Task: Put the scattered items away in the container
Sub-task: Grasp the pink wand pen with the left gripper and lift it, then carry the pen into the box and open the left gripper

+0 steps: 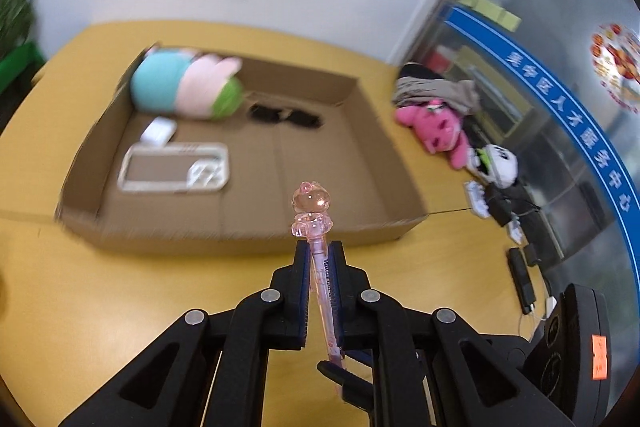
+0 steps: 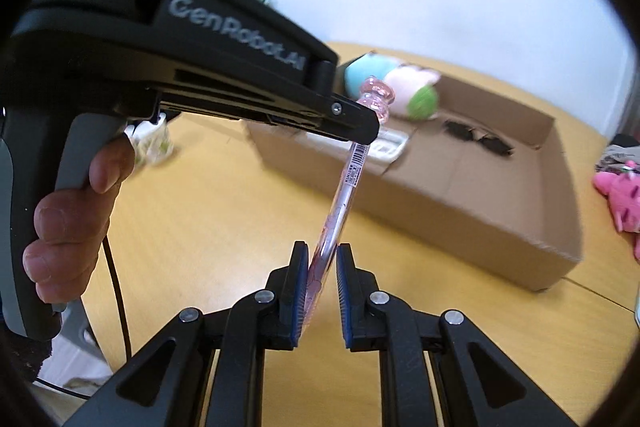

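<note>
Left wrist view: the left gripper [image 1: 319,259] has its jaws closed tight on a clear pink pen [image 1: 316,247], gripping the barrel so that the cartoon-head top sticks out beyond the fingertips and the lower barrel runs back between the pads. Ahead of it on the yellow table [image 1: 120,307] lies a shallow cardboard box [image 1: 240,231]. Inside the box are a plush toy in blue, pink and green [image 1: 188,87] at the far left corner, a small white item [image 1: 158,131] just in front of it, a clear phone case [image 1: 176,167] nearer the front wall, and black sunglasses [image 1: 286,115] toward the middle back. To the right of the box, outside it, a pink plush toy [image 1: 436,131] lies on the table beside a heap of grey cloth [image 1: 436,91], with a black and white item [image 1: 496,165] and some cables near it.

Right wrist view: the right gripper [image 2: 323,259] has its jaws partly open around the lower end of the same pen [image 2: 344,195]; the left pad [image 2: 302,283] touches the barrel, while a gap shows at the other pad. The pen slants up to the left gripper [image 2: 370,129], which crosses from the left, a hand [image 2: 76,219] wrapped round its handle. The box [image 2: 460,215] is beyond, on the table [image 2: 200,211], with the pen held above the table just short of it
</note>
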Action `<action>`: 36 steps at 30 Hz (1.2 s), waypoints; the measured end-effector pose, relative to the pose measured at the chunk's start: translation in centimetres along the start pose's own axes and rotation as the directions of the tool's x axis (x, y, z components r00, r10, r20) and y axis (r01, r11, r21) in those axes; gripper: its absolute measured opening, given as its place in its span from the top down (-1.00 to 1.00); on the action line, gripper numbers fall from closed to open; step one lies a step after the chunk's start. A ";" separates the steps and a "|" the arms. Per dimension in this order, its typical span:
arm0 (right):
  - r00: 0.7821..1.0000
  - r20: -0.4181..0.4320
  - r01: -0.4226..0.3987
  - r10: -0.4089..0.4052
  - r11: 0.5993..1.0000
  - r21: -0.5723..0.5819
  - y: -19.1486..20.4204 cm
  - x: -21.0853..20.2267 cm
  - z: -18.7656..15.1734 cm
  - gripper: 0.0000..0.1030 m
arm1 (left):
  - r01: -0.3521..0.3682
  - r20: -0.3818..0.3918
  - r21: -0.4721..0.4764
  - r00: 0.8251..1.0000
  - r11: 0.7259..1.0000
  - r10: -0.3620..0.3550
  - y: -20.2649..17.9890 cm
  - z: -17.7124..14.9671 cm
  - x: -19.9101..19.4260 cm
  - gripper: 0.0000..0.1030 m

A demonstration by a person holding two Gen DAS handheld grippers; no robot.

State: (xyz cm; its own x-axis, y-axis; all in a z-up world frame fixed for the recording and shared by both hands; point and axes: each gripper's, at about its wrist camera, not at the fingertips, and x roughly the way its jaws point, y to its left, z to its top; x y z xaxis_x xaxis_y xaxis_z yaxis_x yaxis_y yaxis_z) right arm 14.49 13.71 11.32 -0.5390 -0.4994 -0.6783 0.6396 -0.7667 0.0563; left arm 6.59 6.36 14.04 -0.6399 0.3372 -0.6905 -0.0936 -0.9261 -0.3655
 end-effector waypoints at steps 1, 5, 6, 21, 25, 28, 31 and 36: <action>1.000 0.010 0.007 -0.007 1.000 0.013 -0.6 -0.5 0.2 0.75 | 0.012 0.003 0.016 1.000 1.000 -0.012 -0.6 0.7 0.1 0.84; 0.999 0.041 0.006 -0.009 0.997 0.077 -3.2 -2.2 1.4 0.76 | 0.053 0.007 0.079 0.999 0.995 -0.054 -3.0 3.8 1.1 0.85; 0.998 0.050 0.019 -0.023 0.996 0.084 -3.9 -2.6 1.8 0.76 | 0.069 0.006 0.085 0.998 0.994 -0.070 -3.4 4.5 1.3 0.85; 0.998 0.056 0.018 -0.029 0.982 0.190 -15.2 3.2 9.2 0.77 | 0.147 -0.081 0.105 0.987 0.984 -0.139 -3.3 15.4 9.4 0.87; 1.000 0.008 -0.011 0.010 0.976 0.219 -17.6 6.3 10.5 0.77 | 0.137 -0.138 0.070 0.982 0.988 -0.126 -1.3 17.3 13.2 0.88; 0.997 -0.039 -0.057 0.070 0.961 0.272 -19.3 8.8 10.9 0.76 | 0.119 -0.191 0.039 0.975 0.992 -0.109 0.3 18.0 16.2 0.88; 0.987 -0.094 -0.094 0.132 0.939 0.330 -21.0 11.7 10.6 0.77 | 0.098 -0.237 0.016 0.967 0.995 -0.091 1.9 17.9 18.8 1.00; 0.965 -0.178 -0.109 0.192 0.913 0.393 -22.6 15.5 9.5 0.82 | 0.092 -0.321 -0.032 0.942 0.995 -0.097 3.6 17.1 23.1 1.00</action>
State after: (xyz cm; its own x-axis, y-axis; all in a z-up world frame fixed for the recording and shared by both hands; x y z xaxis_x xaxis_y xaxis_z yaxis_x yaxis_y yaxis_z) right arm -13.51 19.43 6.44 -0.2995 -0.5574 -0.7744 0.4275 -0.8040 0.4134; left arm -21.59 7.90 7.49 -0.3494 0.4618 -0.8153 -0.1277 -0.8855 -0.4468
